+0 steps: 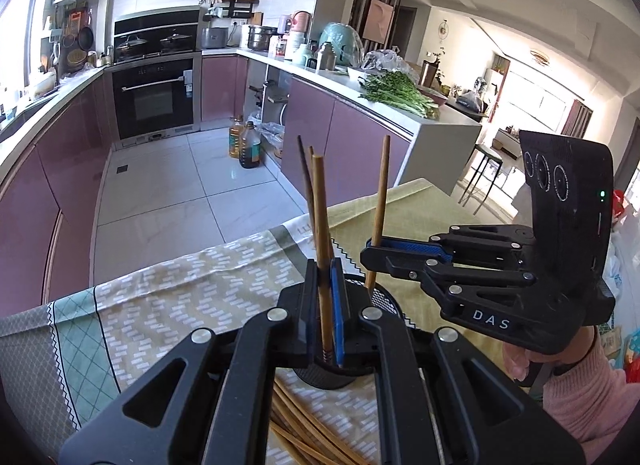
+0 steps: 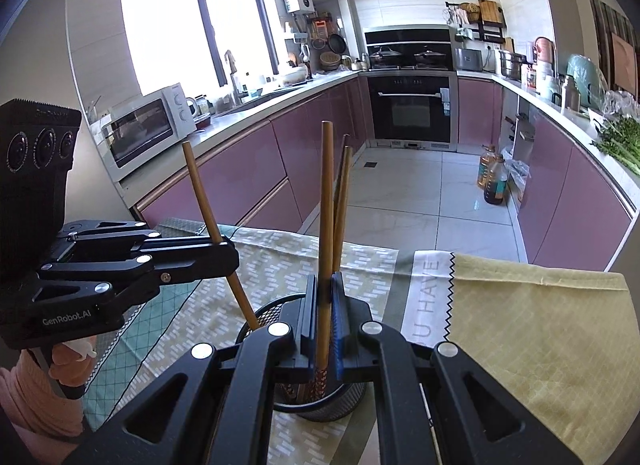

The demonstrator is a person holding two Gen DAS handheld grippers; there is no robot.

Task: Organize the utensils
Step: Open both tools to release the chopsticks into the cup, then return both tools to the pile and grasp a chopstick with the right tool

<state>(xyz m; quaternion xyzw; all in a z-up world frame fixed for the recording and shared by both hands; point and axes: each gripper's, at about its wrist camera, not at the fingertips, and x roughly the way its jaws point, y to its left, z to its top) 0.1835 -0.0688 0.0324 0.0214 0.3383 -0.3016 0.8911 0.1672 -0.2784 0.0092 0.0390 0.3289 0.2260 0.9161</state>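
Two claws meet over a black mesh holder [image 1: 384,299] standing on a table covered with a patterned cloth [image 1: 192,285], in a kitchen with purple cabinets.

Much of the holder is hidden. In the left wrist view the left claw [image 1: 326,297] covers its middle, so only a strip of mesh rim at the right and the dark base below show. In the right wrist view the right claw [image 2: 326,305] covers it in the same way, and its bottom edge is partly cut off by the claw's arms.

The left claw is pressed together on one upright wooden chopstick [image 1: 322,249], whose patterned lower end dips into the holder. The right claw [image 1: 374,251], reaching in from the right side of that view, pinches a second chopstick [image 1: 380,209], which leans slightly, its tip at the holder's rim. From the right wrist view the same two show again: one chopstick [image 2: 326,249] pinched in the near claw, and the other [image 2: 218,233] pinched in the left claw [image 2: 228,249].

Two or three more sticks [image 1: 308,185] stand behind the held ones; they overlap, so the count is unsure. A loose pile of chopsticks [image 1: 304,429] lies on the cloth at the near edge, too hidden under the claw to count.

A pink sleeve [image 1: 580,393] and part of a hand show at the right
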